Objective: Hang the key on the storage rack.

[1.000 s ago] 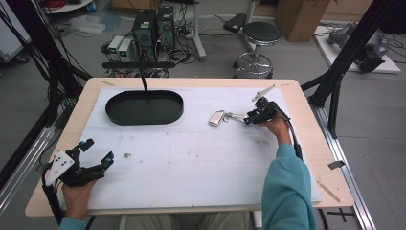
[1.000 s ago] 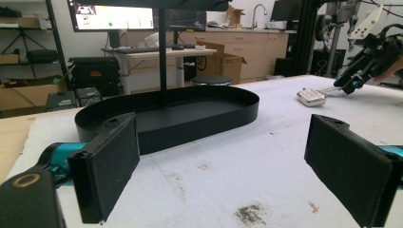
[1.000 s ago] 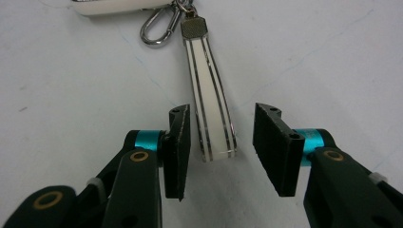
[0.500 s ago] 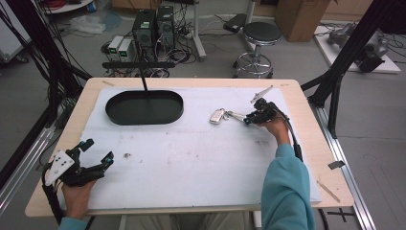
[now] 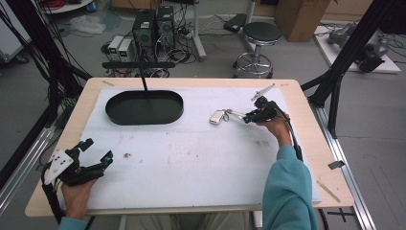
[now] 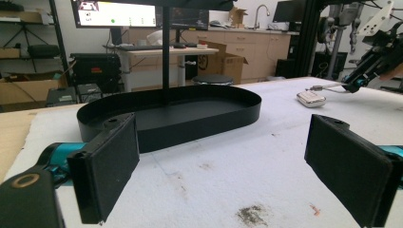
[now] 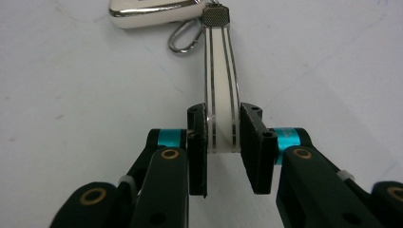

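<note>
A silver key fob (image 5: 218,116) lies on the white mat right of centre, and a white strap (image 5: 234,114) runs from its ring toward my right gripper (image 5: 246,118). In the right gripper view the pads press on both sides of the strap (image 7: 219,90), so the right gripper (image 7: 223,142) is shut on it, with the fob (image 7: 152,12) beyond the tips. My left gripper (image 5: 99,148) rests near the front left corner, open with nothing between its jaws. From the left gripper (image 6: 223,166) I see the fob (image 6: 311,99) far off to the right.
A black oval tray (image 5: 163,108) sits at the back left, and its wall (image 6: 199,133) faces the left gripper. A black pole stand (image 5: 142,76) rises behind it. A dark speck of dirt (image 5: 127,155) lies on the white mat (image 5: 191,167).
</note>
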`<action>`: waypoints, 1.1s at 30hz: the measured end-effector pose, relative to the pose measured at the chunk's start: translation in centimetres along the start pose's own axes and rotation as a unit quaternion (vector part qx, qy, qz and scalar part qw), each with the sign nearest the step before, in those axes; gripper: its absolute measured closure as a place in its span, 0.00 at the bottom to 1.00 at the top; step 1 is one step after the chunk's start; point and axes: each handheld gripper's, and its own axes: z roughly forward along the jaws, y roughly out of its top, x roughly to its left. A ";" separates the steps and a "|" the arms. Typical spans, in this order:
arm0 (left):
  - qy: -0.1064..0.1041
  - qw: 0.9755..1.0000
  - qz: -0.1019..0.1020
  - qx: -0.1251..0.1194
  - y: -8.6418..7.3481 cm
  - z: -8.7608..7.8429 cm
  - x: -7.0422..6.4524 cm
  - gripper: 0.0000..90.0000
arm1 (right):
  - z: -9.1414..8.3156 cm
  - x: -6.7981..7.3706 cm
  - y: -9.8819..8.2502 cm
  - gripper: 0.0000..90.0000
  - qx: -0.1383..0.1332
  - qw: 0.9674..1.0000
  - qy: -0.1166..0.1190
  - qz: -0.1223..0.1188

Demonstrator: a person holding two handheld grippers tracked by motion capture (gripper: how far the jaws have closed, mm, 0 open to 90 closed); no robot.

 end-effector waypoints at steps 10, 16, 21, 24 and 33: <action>-0.005 1.000 -0.020 0.000 0.1 0.0 0.4 0.12 | -1.5 1.3 0.4 0.83 -0.049 0.999 0.016 0.009; -0.009 1.000 -0.025 0.012 0.2 0.1 0.6 0.12 | -3.3 2.5 0.8 0.83 -0.086 0.996 0.026 0.008; -0.018 0.999 -0.031 0.015 0.9 0.2 1.2 0.10 | -4.6 3.3 1.0 0.83 -0.104 0.994 0.035 0.000; -0.031 0.999 -0.034 0.021 2.0 0.3 1.6 0.10 | -5.2 3.9 1.1 0.83 -0.115 0.993 0.039 -0.006; -0.068 0.997 -0.023 0.029 4.9 1.1 2.1 0.10 | -6.4 5.7 1.5 0.83 -0.144 0.987 0.059 -0.029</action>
